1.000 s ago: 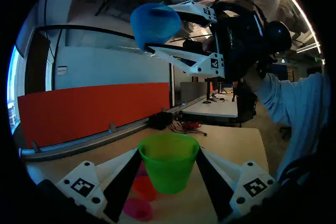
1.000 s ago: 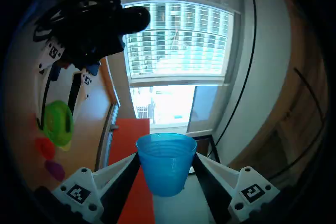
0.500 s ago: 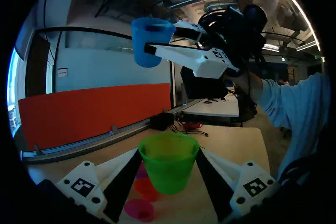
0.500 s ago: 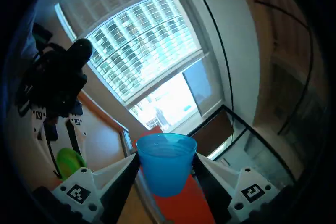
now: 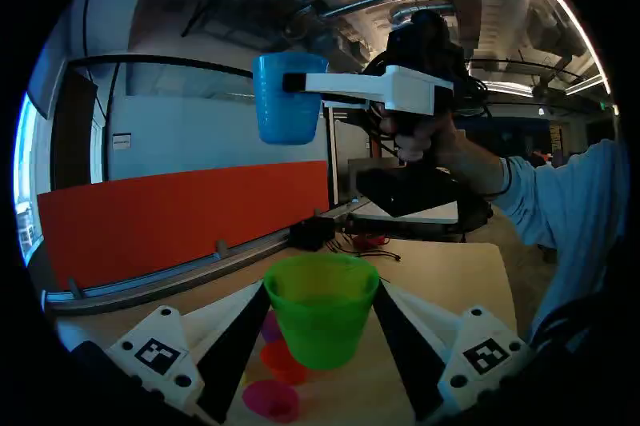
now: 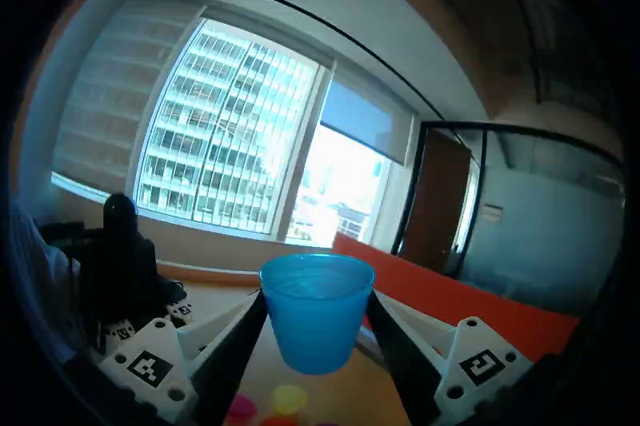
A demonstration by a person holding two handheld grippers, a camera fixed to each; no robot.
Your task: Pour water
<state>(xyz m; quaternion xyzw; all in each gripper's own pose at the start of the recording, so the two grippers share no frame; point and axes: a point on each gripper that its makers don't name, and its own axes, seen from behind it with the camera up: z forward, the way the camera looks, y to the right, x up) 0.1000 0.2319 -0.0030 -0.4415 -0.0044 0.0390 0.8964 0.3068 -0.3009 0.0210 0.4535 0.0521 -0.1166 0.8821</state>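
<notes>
My left gripper (image 5: 322,322) is shut on a green cup (image 5: 322,312), held upright just above the wooden table (image 5: 448,262). High up and farther off, a person's hand holds my right gripper (image 5: 290,93), shut on a blue cup (image 5: 286,97) that now stands upright. In the right gripper view the right gripper (image 6: 317,322) pinches the blue cup (image 6: 317,320) between both fingers, level with the room. The left gripper (image 6: 128,298) appears low at the left there, dark and small.
Small pink (image 5: 270,400) and orange (image 5: 282,358) cups sit on the table under the green cup, and coloured cups (image 6: 286,400) also peek in below the blue cup. An orange partition (image 5: 176,214) and a rail run behind the table. A window (image 6: 232,154) fills the far wall.
The right gripper has rolled the blue cup back from a sideways tilt to upright, staying raised above the green cup. The left gripper and green cup have not moved.
</notes>
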